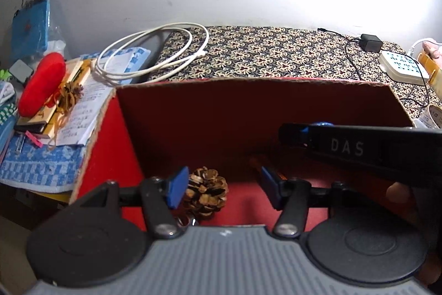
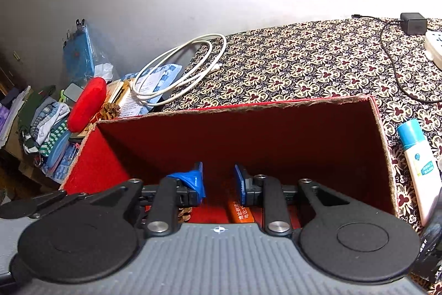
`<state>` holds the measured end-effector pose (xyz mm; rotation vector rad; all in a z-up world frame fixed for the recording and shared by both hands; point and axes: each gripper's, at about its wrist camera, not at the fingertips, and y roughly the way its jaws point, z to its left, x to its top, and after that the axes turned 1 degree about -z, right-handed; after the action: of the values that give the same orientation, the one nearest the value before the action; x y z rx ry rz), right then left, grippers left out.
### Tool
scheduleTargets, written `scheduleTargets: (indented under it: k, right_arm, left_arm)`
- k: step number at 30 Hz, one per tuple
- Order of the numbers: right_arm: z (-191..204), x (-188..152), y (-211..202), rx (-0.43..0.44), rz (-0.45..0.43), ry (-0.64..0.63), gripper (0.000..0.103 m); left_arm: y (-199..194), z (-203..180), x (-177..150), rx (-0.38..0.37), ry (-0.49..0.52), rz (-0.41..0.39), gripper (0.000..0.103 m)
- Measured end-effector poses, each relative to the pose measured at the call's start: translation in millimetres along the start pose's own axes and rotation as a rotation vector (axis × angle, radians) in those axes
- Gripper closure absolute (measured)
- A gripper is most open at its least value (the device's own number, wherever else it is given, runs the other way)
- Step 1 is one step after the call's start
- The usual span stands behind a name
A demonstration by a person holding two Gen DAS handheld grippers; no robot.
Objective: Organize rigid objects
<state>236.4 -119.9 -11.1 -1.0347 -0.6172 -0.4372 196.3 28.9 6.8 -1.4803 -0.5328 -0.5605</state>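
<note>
Both grippers hang over the red cardboard box [image 1: 165,129] with fingers spread and nothing between them. Left gripper [image 1: 221,190] has a pine cone [image 1: 205,192] just beside its left pad, on the box floor at lower centre. Right gripper [image 2: 218,184] stands above an orange packet [image 2: 240,212], whose long axis runs away from the camera; a small part of the cone [image 2: 185,212] shows under its left finger. At the right edge a white bottle [image 2: 420,170] lies on the patterned cloth [image 2: 304,68], blue cap toward the top. A white cable [image 1: 154,57] is coiled at upper left.
</note>
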Motion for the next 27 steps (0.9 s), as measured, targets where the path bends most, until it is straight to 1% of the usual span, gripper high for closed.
scheduleTargets:
  k: [3,8,11,14,16,20,25,26,27]
  right_arm:
    - [-1.8,-0.7,-4.8,-0.003,-0.041,0.009,0.095]
    - [-4.5,-1.2,-20.0,-0.009,-0.145,0.024,0.095]
    - [-0.8,-4.4,-33.2,-0.017,-0.203,0.0,0.094]
    - [5.0,-11.1,-44.4,-0.039,-0.236,-0.048,0.094]
    - [5.1,-14.6,-52.4,-0.026,-0.246,-0.039,0.094]
    - [0.8,-20.0,-66.6,0.005,-0.235,0.015,0.094]
    - [-2.5,-28.5,-88.1,0.041,-0.256,0.022,0.093]
    - [-3.6,-29.3,-92.1,0.049,-0.259,0.026,0.093]
    - [-4.6,-30.2,-95.9,0.056,-0.261,0.027,0.093]
  left_arm:
    - [-3.7,-1.1,-1.1,0.022,-0.001,-0.013,0.041]
    - [-13.5,-1.7,-2.0,0.032,-0.031,0.003,0.041]
    - [-25.6,-3.3,-2.2,0.066,-0.03,-0.011,0.039]
    - [-38.7,-5.1,-3.3,0.084,-0.025,-0.031,0.038]
    - [-45.7,-7.8,-4.3,0.103,-0.014,-0.04,0.037]
    - [-58.1,-8.2,-7.3,0.12,-0.02,-0.045,0.033]
    - [-70.9,-8.7,-14.1,0.152,-0.039,-0.036,0.027]
    - [-73.9,-9.2,-15.8,0.155,-0.04,-0.036,0.024]
    - [-77.7,-10.4,-17.8,0.163,-0.041,-0.04,0.017]
